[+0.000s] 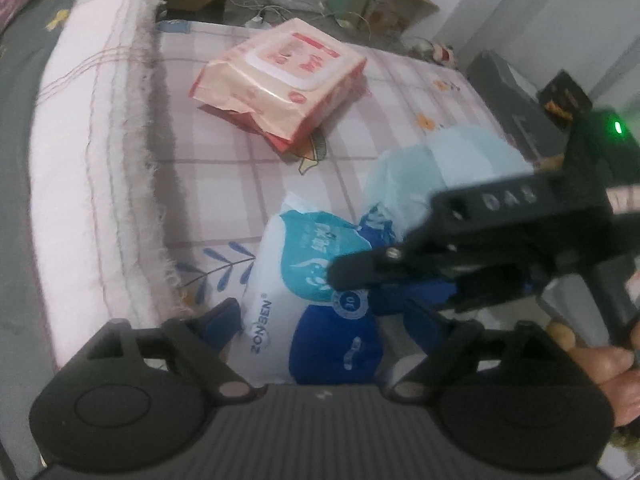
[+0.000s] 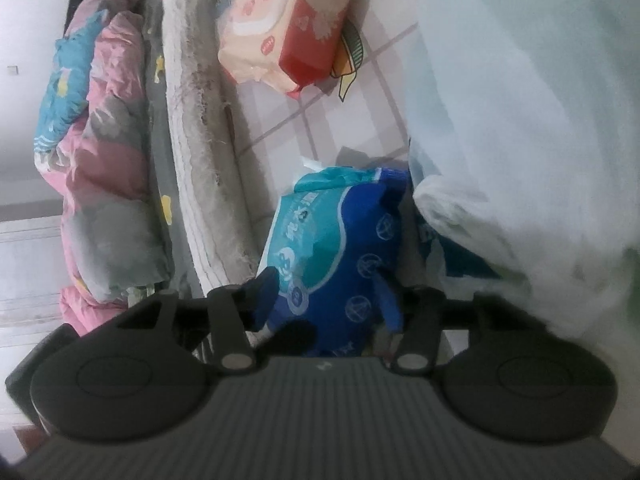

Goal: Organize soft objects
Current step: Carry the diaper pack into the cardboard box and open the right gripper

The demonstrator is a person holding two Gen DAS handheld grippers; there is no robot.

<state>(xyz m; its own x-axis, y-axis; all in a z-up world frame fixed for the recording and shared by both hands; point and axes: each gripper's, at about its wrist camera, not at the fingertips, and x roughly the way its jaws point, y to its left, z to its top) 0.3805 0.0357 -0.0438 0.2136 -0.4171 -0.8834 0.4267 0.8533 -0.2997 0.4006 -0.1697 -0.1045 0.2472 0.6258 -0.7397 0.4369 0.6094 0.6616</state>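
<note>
Both grippers straddle the blue tissue pack [image 1: 320, 300]: our left gripper [image 1: 324, 320] spread wide, our right gripper [image 2: 326, 292] pinching it; we should squeeze gently.

From the left wrist we look down and forward across the checked bed sheet [image 1: 224, 176], close over the blue tissue pack [image 1: 320, 280]; from the right wrist we face the same pack [image 2: 336, 240] from nearer still, the view rolled sideways; both views share that pack, the pink wipes pack [image 1: 280, 80] [image 2: 280, 20] and the sheet.
</note>
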